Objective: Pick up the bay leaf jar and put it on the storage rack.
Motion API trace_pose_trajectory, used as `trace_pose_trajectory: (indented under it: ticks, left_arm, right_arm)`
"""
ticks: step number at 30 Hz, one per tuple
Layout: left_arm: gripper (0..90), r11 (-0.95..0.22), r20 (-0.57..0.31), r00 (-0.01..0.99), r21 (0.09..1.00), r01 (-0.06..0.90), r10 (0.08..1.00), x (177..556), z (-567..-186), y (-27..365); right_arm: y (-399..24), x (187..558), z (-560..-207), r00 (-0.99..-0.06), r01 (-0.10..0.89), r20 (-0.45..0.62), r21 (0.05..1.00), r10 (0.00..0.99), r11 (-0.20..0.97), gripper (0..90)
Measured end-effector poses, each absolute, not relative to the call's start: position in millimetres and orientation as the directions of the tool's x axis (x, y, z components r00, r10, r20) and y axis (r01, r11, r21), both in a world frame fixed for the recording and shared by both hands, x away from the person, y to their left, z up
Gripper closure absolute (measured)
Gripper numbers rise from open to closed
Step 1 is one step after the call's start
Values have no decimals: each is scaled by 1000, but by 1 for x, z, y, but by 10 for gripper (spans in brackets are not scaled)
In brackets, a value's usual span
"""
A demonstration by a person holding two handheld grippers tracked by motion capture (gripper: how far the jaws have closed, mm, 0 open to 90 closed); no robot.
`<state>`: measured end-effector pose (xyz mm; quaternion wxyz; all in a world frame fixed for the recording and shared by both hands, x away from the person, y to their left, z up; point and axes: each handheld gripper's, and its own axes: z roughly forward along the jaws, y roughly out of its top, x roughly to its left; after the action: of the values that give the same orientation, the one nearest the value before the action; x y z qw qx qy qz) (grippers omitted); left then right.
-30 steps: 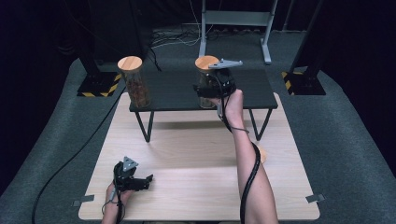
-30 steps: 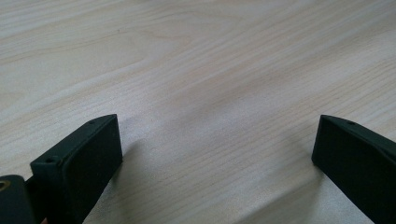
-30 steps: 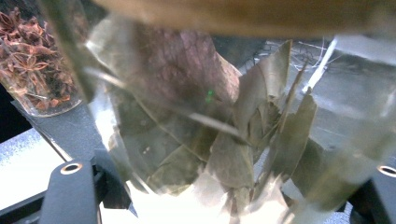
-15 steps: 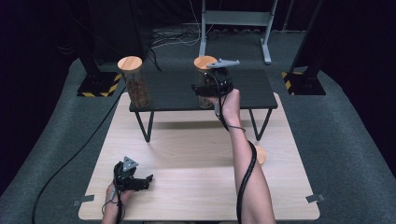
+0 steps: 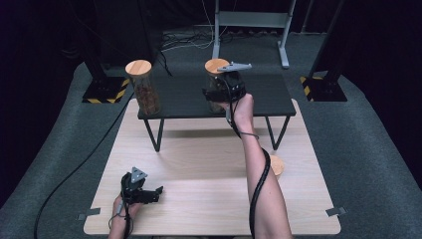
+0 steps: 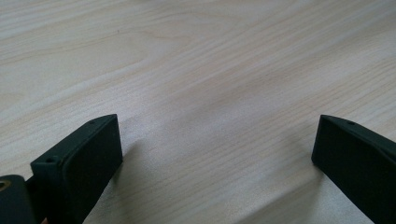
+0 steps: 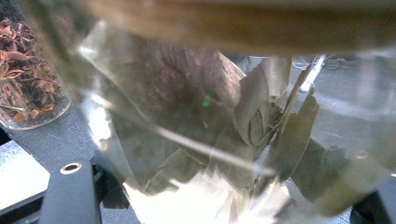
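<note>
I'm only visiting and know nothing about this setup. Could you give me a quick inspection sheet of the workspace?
Surface: light wooden table with a small black shelf at its far side.
Job's things: glass jar of leaves with wooden lid, on the shelf.
Clutter: second jar of brown spice at the shelf's left; a round wooden piece beside the forearm.
Grippers: right gripper shut on the leaf jar; left gripper open, low over the table.
Cables: one trails from each gripper; more on the floor behind.
Surroundings: dark carpet, metal stands.
</note>
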<state>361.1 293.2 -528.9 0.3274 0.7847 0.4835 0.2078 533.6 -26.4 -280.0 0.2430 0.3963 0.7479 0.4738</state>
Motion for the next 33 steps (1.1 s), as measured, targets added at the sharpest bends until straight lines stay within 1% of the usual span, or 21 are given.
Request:
trace_pose_trajectory:
  ticks: [33]
  left_arm:
    - [12, -318, 9, 446, 714, 623, 895, 361, -529, 293]
  right_arm:
    - [-26, 536, -280, -563, 374, 26, 900, 826, 226, 245]
